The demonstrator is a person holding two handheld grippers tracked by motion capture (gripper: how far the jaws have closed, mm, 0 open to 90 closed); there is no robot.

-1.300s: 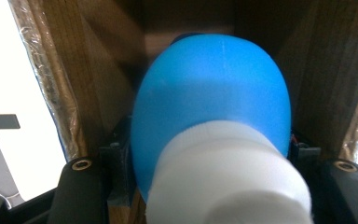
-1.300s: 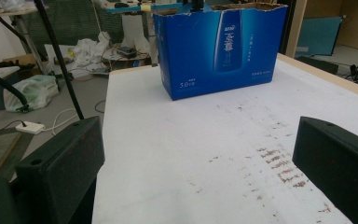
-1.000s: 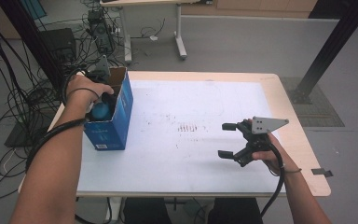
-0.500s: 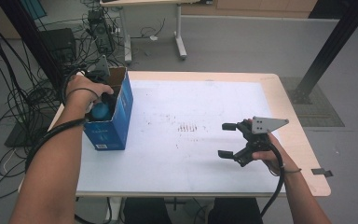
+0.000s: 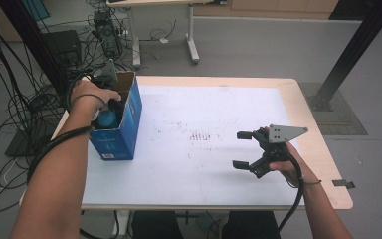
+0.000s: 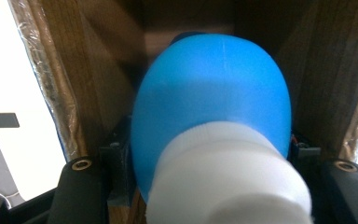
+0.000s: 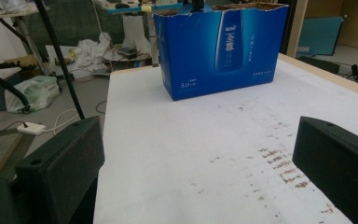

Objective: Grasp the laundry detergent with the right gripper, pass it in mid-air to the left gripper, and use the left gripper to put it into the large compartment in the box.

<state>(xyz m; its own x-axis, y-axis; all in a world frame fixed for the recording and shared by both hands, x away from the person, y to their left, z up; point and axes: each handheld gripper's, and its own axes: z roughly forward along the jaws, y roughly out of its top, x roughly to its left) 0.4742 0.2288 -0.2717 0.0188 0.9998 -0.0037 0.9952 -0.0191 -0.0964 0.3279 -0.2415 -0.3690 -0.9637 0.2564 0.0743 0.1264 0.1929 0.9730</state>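
Blue plastic bottle with a white screw cap [image 6: 212,107]: one item, lodged inside the open-topped blue printed cardboard box [image 5: 124,127], brown card walls close on both sides of it in the left gripper view. In the high view the bottle's rounded blue body shows just under the person's left hand [image 5: 92,94], within the mouth of the box.

Left gripper [image 6: 212,154]: black, two-jawed, lowered into the box from above; jaws clamped on the bottle, one pad at each flank of the blue body just below the cap.

Box: stands upright on the white table top [image 5: 209,164], at about 9 o'clock from the table's centre, close to the left edge. The right gripper view shows its long printed face with a bottle picture, torn card along the upper rim.

Right gripper [image 5: 246,149]: black, grey three-cornered plate on top, held in the person's right hand at about 4 o'clock from the table's centre, well apart from the box. Jaws spread wide, nothing between them; they point toward 9 o'clock, at the box.

Brownish scuff marks [image 5: 203,135]: a patch on the table top near centre, between box and right gripper.
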